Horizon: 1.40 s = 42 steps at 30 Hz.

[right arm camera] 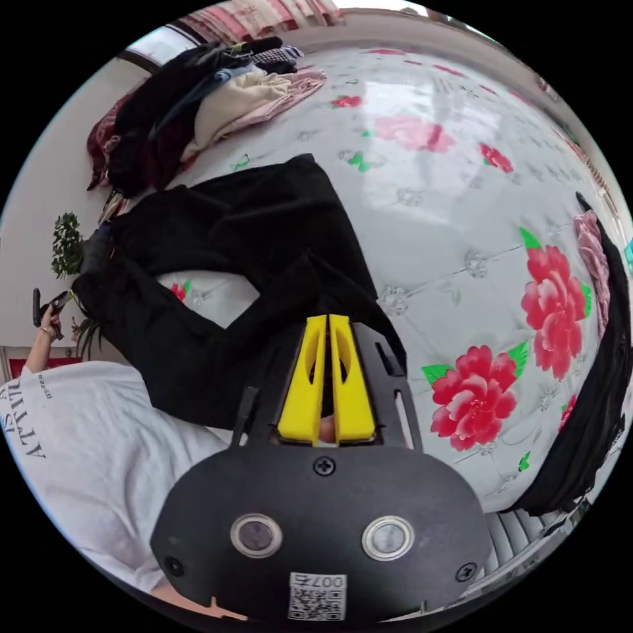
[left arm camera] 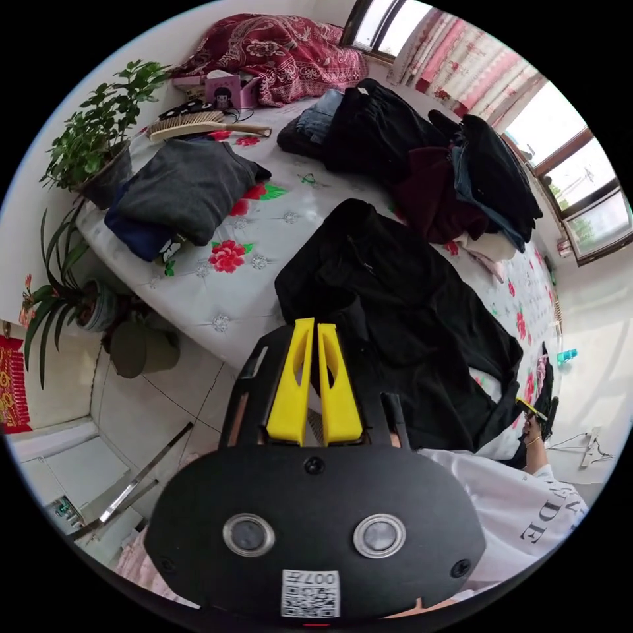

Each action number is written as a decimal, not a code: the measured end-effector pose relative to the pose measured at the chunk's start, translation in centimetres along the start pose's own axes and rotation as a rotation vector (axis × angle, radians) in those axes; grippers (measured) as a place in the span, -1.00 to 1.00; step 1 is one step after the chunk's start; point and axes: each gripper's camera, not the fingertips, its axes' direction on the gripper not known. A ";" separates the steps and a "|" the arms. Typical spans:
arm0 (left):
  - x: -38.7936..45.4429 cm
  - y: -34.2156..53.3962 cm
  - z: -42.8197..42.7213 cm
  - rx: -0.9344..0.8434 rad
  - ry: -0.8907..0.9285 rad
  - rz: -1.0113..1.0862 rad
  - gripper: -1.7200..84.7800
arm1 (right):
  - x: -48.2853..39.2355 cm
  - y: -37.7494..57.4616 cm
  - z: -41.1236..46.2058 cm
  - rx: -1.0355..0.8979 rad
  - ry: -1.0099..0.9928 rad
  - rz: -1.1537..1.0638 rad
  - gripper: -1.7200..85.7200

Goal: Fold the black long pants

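On the flowered mattress (right arm camera: 461, 198) the black long pants (left arm camera: 395, 310) lie spread and partly doubled, near its edge. We see the left gripper (left arm camera: 315, 326) with its yellow jaws together, pinching black cloth, and the right gripper (right arm camera: 328, 322) likewise nipping a fold. We judge each hold is thin: a pull can slip one free, and the fold then falls crooked.

Pants (left arm camera: 402, 316) lie spread on the bed (left arm camera: 264, 224) at its near edge. Folded stack (left arm camera: 178, 191) lies beside potted plants (left arm camera: 99, 145); clothes pile (left arm camera: 448, 171) lies behind the pants, near the windows (left arm camera: 580, 191).
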 end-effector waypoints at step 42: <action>0.2 -4.3 0.4 -0.085 -0.029 0.035 -0.98 | 16.9 11.8 0.0 0.289 -0.282 0.555 -0.84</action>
